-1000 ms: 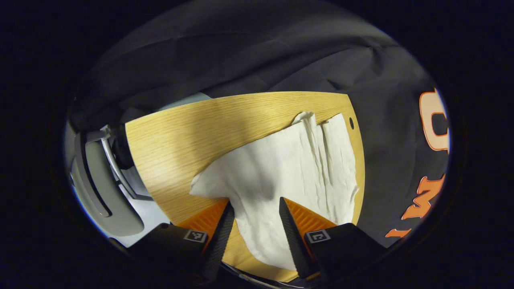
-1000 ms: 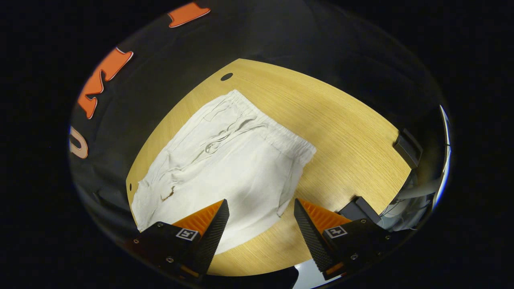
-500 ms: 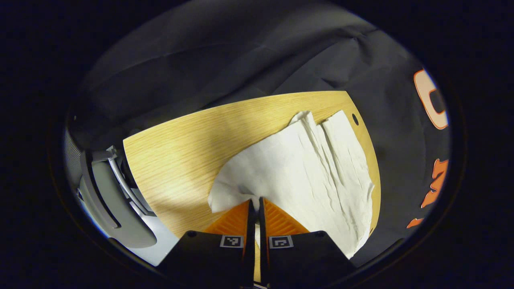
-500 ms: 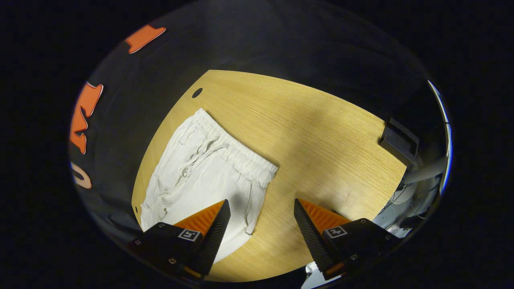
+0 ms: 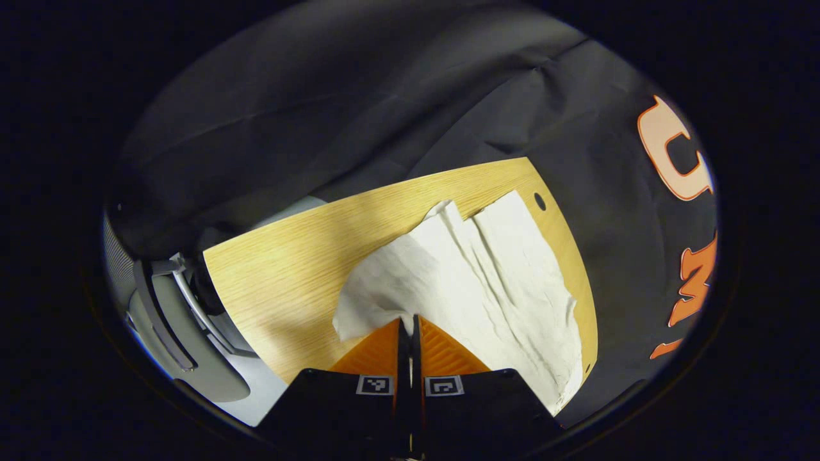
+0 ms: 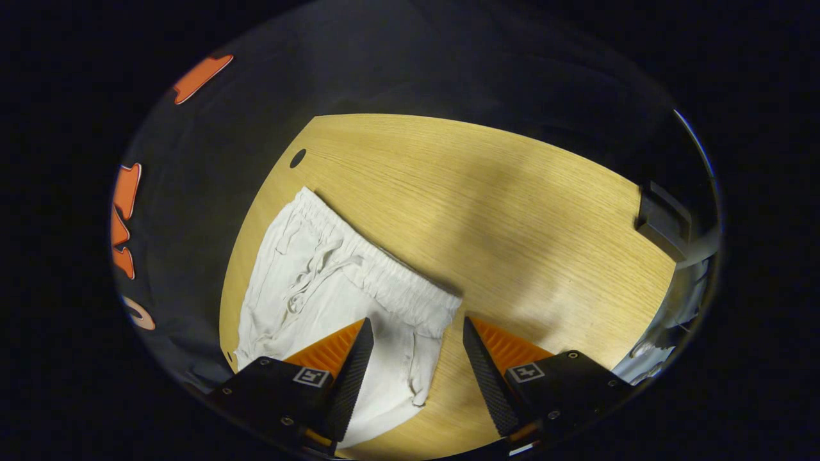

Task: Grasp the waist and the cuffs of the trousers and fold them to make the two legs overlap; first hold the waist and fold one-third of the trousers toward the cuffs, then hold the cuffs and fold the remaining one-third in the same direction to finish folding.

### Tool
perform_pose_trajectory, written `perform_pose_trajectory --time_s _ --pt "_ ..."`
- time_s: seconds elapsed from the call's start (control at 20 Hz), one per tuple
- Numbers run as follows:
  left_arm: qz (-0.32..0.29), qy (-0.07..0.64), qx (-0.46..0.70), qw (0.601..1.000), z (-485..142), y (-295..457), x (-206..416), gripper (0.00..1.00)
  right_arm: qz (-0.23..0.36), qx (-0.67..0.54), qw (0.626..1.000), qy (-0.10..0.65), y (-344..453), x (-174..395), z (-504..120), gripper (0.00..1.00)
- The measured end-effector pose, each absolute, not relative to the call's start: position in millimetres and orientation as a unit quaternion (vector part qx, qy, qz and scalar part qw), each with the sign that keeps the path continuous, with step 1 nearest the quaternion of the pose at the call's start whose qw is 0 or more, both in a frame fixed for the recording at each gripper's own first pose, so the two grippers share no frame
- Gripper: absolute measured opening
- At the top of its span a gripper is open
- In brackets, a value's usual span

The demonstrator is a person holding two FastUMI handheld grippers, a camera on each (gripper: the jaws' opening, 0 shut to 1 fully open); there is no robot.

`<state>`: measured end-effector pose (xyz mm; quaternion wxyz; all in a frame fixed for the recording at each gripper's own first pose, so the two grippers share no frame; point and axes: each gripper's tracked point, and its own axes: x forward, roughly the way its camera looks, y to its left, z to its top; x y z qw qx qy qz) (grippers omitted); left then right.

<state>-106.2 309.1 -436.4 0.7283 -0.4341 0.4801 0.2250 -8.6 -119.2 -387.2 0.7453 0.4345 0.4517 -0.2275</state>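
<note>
I am on the first step: making the two legs lie one on top of the other. The white trousers lie spread on the wooden table, close to its far edge by the black cloth wall.

My left gripper is pinched tight on a cuff. Both fingers press together on the cloth, and that corner is pulled up into a little peak. From there the legs run away from me, flat and wrinkly.

My right gripper is wide apart and holds nothing. It hangs just above the waist end, where I can see the stretchy band and the drawstring. The near corner of the waist sits between its two fingers, but I cannot tell if they touch it.

I think the next move is for the right side. It needs to go down onto that waist corner and pinch it. Then both sides can lift and carry the near leg over the far one. I should take just that near edge. If I pinch too deep, I might grab other layers and the fold could bunch up.
</note>
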Motion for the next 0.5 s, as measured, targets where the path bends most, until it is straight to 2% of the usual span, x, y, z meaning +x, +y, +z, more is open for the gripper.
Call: perform_pose_trajectory --time_s 0.1,0.25,0.3,0.4,0.45,0.5 --pt "0.218 0.474 -0.432 0.736 -426.1 307.1 -99.7 0.04 -0.232 0.438 0.738 0.458 -118.0 -7.1 -392.0 0.81" --pt "0.209 0.472 -0.422 0.746 -415.7 304.3 -93.4 0.04 -0.253 0.446 0.733 0.447 -126.2 -1.7 -395.7 0.65" --pt "0.208 0.471 -0.42 0.747 -413.6 304.0 -92.7 0.04 -0.255 0.45 0.73 0.446 -127.3 -2.0 -396.6 0.51" --pt "0.206 0.47 -0.42 0.748 -408.9 300.8 -90.2 0.04 -0.262 0.461 0.721 0.447 -128.4 -1.6 -401.2 0.41" --pt "0.204 0.47 -0.42 0.749 -405.9 300.1 -88.9 0.04 -0.265 0.472 0.717 0.439 -129.8 2.9 -398.7 0.14" --pt "0.203 0.468 -0.42 0.751 -402.9 300.5 -87.2 0.04 -0.264 0.479 0.72 0.427 -131.1 8.3 -394.8 0.11"
